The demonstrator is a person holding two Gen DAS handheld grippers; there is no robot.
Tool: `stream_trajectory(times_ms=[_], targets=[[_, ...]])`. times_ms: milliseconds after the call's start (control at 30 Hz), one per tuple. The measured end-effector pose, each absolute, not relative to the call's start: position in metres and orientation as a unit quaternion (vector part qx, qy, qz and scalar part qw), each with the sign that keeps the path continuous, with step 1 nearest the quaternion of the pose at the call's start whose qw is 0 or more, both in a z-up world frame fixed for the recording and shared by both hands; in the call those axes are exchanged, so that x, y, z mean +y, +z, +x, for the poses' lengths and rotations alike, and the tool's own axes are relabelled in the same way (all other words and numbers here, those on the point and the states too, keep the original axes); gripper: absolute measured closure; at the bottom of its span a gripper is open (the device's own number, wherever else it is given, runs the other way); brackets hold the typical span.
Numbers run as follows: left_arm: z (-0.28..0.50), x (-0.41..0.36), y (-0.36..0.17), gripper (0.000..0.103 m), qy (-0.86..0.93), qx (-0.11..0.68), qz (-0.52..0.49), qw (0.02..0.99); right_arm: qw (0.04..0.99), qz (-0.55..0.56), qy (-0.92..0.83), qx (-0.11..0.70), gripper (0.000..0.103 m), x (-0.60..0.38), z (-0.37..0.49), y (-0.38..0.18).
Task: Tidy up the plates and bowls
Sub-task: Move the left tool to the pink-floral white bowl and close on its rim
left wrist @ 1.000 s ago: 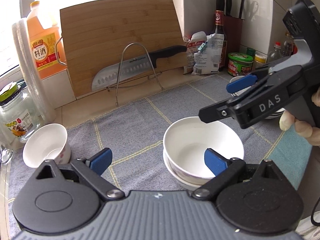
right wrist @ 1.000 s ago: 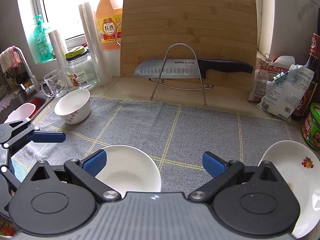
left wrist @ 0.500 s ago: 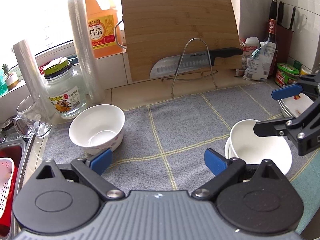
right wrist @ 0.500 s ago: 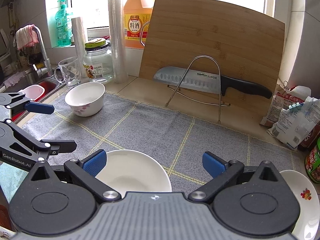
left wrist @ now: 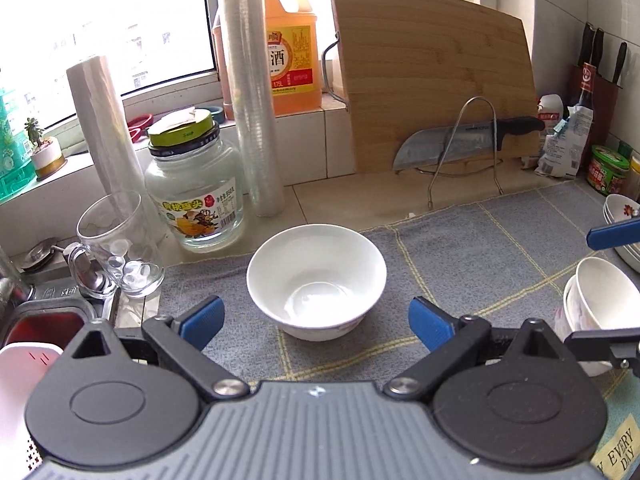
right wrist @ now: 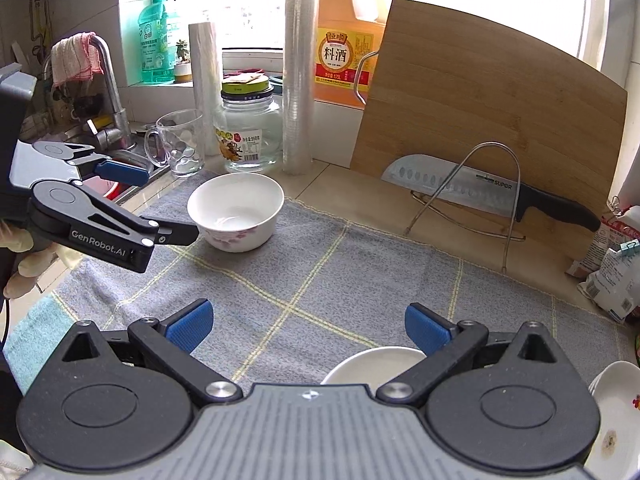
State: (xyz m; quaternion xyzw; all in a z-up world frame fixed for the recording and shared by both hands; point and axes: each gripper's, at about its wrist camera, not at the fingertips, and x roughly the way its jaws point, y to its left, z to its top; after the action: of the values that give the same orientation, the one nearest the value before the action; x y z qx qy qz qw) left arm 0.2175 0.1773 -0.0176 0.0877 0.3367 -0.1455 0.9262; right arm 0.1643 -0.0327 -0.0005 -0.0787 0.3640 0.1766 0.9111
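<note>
Bowl (left wrist: 316, 286) now sits centre frame in the left view, between the wide-open fingers of the left gripper (left wrist: 316, 320); a second ago that gripper faced the stacked bowls (left wrist: 600, 308), now at right edge. So the left has swung to fetch this lone bowl for the stack. Right gripper (right wrist: 308, 328), fingers wide and empty, hovers over the cloth (right wrist: 320, 280), lower frame.
</note>
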Motion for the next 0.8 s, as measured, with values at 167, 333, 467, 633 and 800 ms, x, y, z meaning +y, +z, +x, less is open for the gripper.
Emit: stream_trajectory(times_ms=[167, 333, 467, 633, 800], targets=[[0.247, 0.195, -0.027, 0.005, -0.159, 0.350, 0.096, 0.918, 0.910, -0.085, 0.177, 0.364, 0.000, 0.007, 0.178, -0.006], [0.269, 0.202, -0.036, 0.005, -0.180, 0.358, 0.109, 0.910, 0.907, -0.093, 0.176, 0.371, 0.000, 0.037, 0.188, -0.017], [0.284, 0.202, -0.039, 0.006, -0.196, 0.362, 0.116, 0.904, 0.906, -0.092, 0.176, 0.375, 0.000, 0.050, 0.195, -0.023], [0.305, 0.200, -0.045, 0.008, -0.214, 0.371, 0.118, 0.896, 0.905, -0.091, 0.173, 0.378, 0.000, 0.058, 0.213, -0.030], [0.322, 0.198, -0.052, 0.017, -0.232, 0.377, 0.118, 0.889, 0.902, -0.097, 0.172, 0.383, 0.000, 0.070, 0.234, -0.039]])
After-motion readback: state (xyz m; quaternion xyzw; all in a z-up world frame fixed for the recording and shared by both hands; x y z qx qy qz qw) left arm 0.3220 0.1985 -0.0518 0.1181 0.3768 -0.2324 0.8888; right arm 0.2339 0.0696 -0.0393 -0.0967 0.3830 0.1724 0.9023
